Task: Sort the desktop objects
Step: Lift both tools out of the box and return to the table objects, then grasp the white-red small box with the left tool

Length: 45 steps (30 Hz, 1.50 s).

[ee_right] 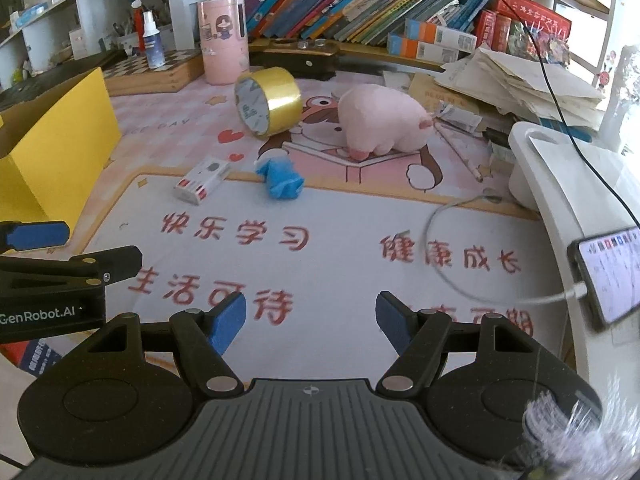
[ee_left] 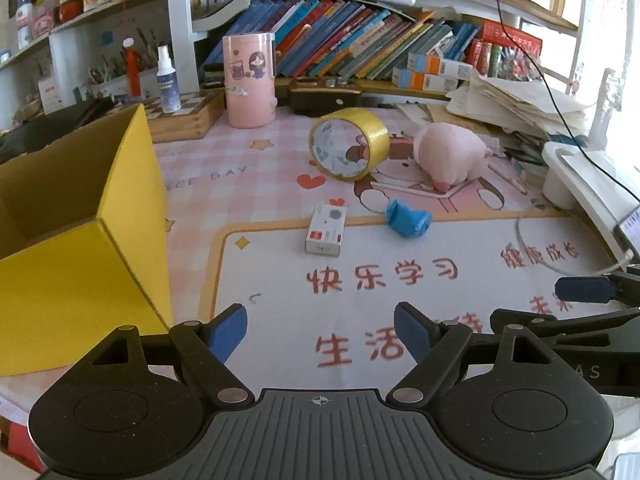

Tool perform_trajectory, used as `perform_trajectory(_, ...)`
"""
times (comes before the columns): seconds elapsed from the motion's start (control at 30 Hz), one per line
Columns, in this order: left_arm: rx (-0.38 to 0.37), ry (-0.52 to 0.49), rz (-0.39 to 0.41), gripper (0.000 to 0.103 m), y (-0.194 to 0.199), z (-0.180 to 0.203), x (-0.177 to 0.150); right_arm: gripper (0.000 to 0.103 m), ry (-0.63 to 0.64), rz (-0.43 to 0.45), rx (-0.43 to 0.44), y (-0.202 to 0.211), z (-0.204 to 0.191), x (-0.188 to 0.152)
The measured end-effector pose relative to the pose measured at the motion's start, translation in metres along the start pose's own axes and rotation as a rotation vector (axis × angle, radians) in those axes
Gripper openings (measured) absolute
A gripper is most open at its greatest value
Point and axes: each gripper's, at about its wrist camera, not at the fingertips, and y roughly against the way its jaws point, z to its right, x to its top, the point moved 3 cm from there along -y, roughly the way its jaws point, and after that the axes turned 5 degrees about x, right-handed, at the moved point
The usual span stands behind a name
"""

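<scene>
Left gripper low over the printed mat, jaws spread wide, nothing between the blue pads. Right gripper alongside, jaws also apart and empty, gap a little narrower.

Yellow cardboard box open-topped at the table's left edge, just left of the left gripper.

Ahead, mid-mat: small white packet lying flat; just right of it a blue plastic object on its side, apart from the packet. Beyond these, roll of yellow tape standing on edge, tilted, open core facing the camera. Pink plush toy nose-down close beside the tape on its right; touching or not, cannot tell.

Pink cylindrical holder upright at the back, before a shelf of leaning books. Paper stack back right. Phone on a white stand at far right, cable attached.
</scene>
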Motion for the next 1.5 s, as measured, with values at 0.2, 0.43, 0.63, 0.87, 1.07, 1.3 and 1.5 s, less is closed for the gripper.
perform_trajectory(0.2,0.029,0.029,-0.002,0.082,-0.012,0.008,0.010,0.070,0.018,0.005,0.018,-0.008,0.015,0.013)
perform_trajectory(0.43,0.064,0.051,0.008,0.077,-0.022,0.014,0.021,0.070,0.040,0.012,0.046,-0.019,0.028,0.027)
perform_trajectory(0.63,0.095,0.065,0.002,0.075,-0.032,0.017,0.030,0.070,0.059,0.011,0.079,-0.030,0.035,0.039)
perform_trajectory(0.87,0.121,0.073,-0.026,0.057,-0.054,0.017,0.042,0.070,0.082,-0.007,0.115,-0.047,0.038,0.050)
perform_trajectory(1.07,0.108,0.053,-0.050,0.048,-0.077,0.023,0.052,0.069,0.099,-0.022,0.136,-0.060,0.041,0.058)
perform_trajectory(1.3,0.095,0.047,-0.097,0.041,-0.103,0.026,0.054,0.068,0.130,-0.049,0.171,-0.074,0.041,0.063)
perform_trajectory(1.5,0.098,0.041,-0.108,0.033,-0.109,0.025,0.053,0.068,0.155,-0.055,0.202,-0.080,0.037,0.067)
